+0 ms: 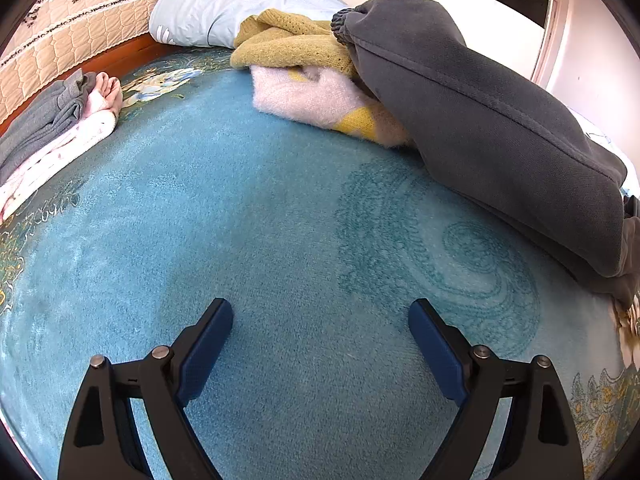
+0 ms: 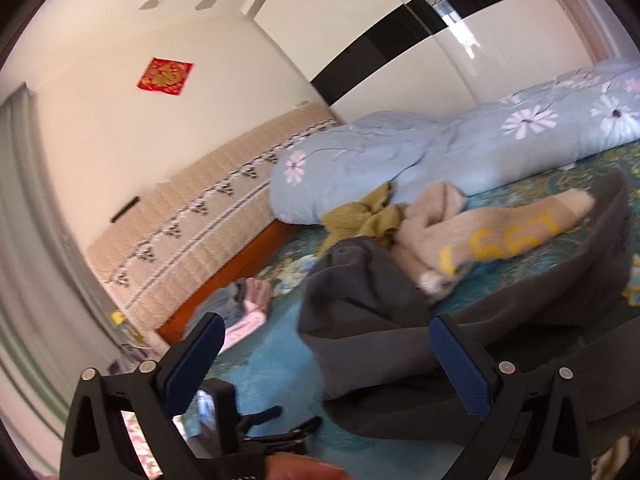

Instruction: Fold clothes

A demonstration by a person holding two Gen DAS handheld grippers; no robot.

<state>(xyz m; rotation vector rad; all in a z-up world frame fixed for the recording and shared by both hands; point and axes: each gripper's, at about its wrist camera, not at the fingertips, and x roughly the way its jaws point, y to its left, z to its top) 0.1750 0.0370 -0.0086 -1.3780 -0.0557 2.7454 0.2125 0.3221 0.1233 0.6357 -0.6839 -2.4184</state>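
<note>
The left gripper (image 1: 320,320) hangs low over the bare middle of the teal blanket (image 1: 240,220), pointing toward the head of the bed, its two blue-padded fingers spread wide with nothing between them. The right gripper (image 2: 326,340) is raised higher and tilted, so its view leans; its fingers are also spread apart and empty, with the grey trousers (image 2: 360,320) lying just beyond them, and whether the right finger touches the cloth is unclear. In the left wrist view the grey trousers (image 1: 480,120) lie along the right edge of the blanket, one end draped over a pile of a pink fluffy sweater (image 1: 312,100) with yellow lettering and a mustard knit top (image 1: 288,44); the far part of the trousers is cut off by the frame. A blue flowered pillow (image 1: 240,4) sits behind the pile near the quilted headboard (image 1: 72,36). At the left edge lie folded grey and pink clothes (image 1: 60,128), partly cut off. The right wrist view is blurred; at its bottom edge a hand (image 2: 304,468) and part of the other gripper's black body show.
</note>
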